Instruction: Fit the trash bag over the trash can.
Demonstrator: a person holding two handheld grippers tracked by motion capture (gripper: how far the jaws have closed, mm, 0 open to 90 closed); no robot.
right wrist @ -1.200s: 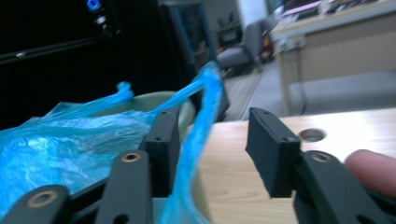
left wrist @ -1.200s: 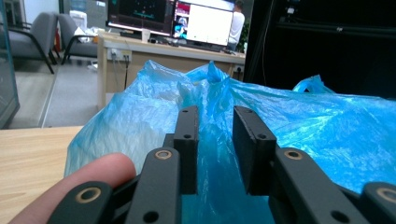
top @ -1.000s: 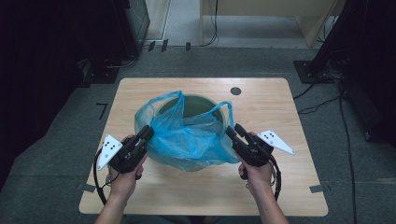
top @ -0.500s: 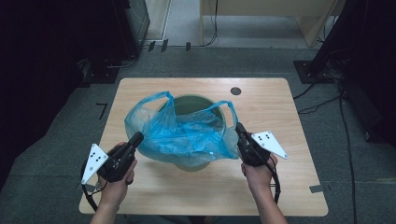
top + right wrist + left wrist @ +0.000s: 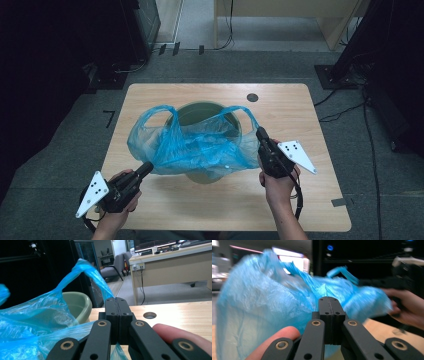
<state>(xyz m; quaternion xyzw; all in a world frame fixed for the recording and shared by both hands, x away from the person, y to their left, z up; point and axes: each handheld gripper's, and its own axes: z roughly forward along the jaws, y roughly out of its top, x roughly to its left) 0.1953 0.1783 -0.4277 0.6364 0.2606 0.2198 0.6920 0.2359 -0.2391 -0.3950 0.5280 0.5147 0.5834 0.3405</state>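
Note:
A crinkly blue plastic bag (image 5: pixel 200 147) is spread over a round green bin (image 5: pixel 200 111) on the wooden table (image 5: pixel 300 115). At the bag's near-left corner my left gripper (image 5: pixel 148 165) is shut on the plastic; in its own view the left gripper (image 5: pixel 329 299) has jaws pressed together, with the bag (image 5: pixel 267 305) bunched at their tip. My right gripper (image 5: pixel 260 132) is shut on the bag's right handle loop. In the right gripper view the right gripper (image 5: pixel 116 299) pinches the blue film (image 5: pixel 92 275), beside the bin's rim (image 5: pixel 80 305).
A round cable hole (image 5: pixel 252 97) sits in the table's far right part, also seen as the hole (image 5: pixel 150 315) ahead of the right jaws. Dark racks and cables flank the table. A desk and chairs stand beyond it.
My left gripper has moved left and toward the table's near edge, drawing the bag's corner with it. The bag now lies wider and flatter over the bin. The right gripper barely shifted.

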